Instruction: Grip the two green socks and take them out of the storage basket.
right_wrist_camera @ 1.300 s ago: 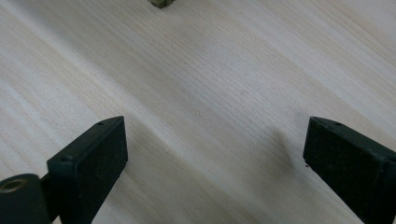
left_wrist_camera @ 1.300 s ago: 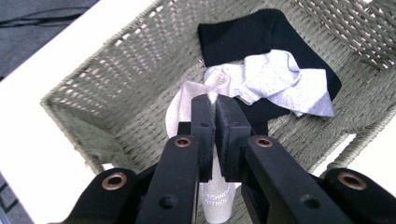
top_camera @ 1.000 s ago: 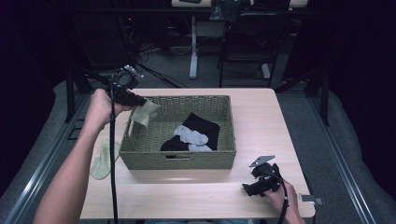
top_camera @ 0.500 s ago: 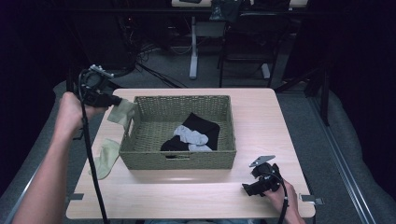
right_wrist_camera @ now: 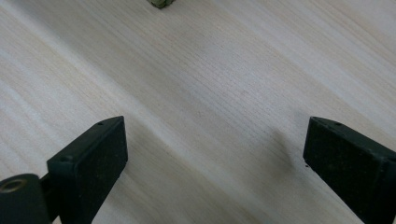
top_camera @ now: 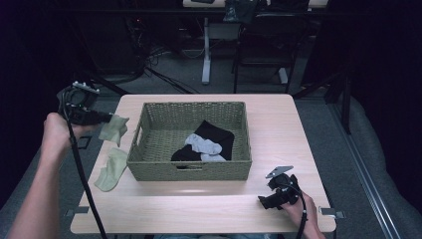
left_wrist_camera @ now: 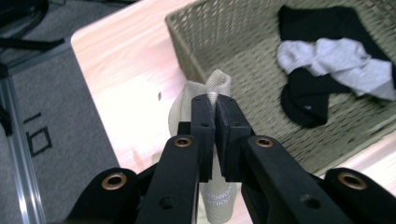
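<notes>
Green sock [top_camera: 113, 130] hanging left of the basket [top_camera: 164, 169].
The left gripper [top_camera: 105, 118] is pinching it; the right gripper [top_camera: 263, 201] is resting wide apart, near the basket's front corner.

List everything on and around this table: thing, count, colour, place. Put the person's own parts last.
Table: one, light wood, centre of the high view.
Basket: one, olive-green wicker, middle of the table.
Black socks: two as far as I can tell, inside the basket.
Grey sock: one, pale grey, lying on the black socks.
Held sock: one, pale green, hanging from the left tool beside the basket's left wall.
Lying sock: one, pale green, flat on the table left of the basket.
Left tool: one, black, shut on the held sock.
Right tool: one, black, jaws open, low over the near right of the table.
</notes>
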